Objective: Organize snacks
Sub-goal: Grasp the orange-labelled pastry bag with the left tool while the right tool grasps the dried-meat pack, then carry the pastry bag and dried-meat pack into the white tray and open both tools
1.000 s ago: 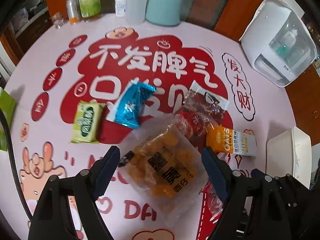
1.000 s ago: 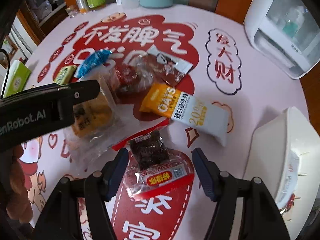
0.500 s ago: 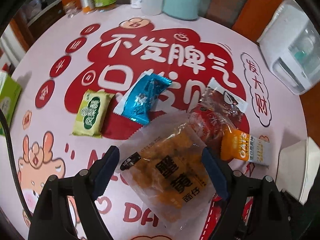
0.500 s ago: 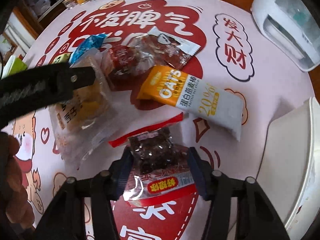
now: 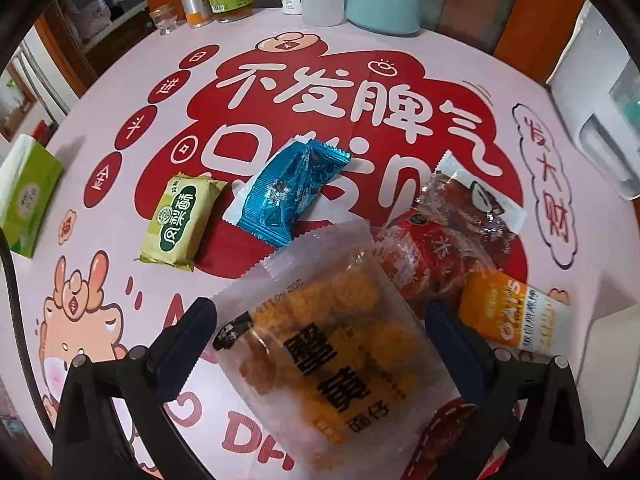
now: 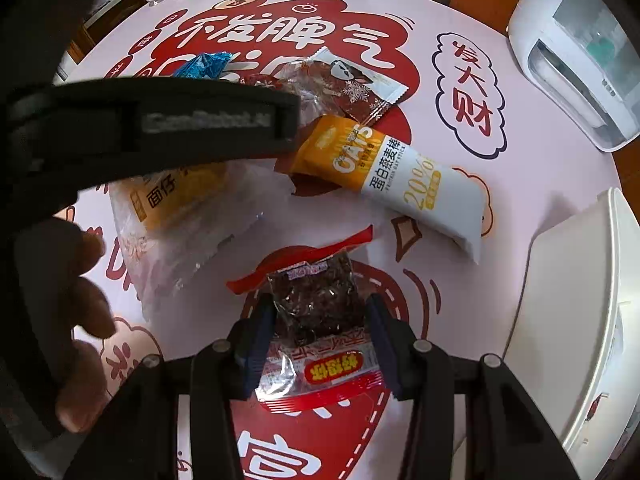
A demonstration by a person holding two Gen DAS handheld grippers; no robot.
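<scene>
Closing right gripper [image 6: 316,334] jaws on the dried-fruit packet [image 6: 316,320]; left gripper [image 5: 320,340] jaws opening wide, straddling the egg-yolk snack bag [image 5: 332,344]; centre first.

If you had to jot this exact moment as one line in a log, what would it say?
left gripper: jaws just opened wide, astride yellow cracker bag | right gripper: jaws just closed onto dark snack pack | white bin: waiting
</scene>
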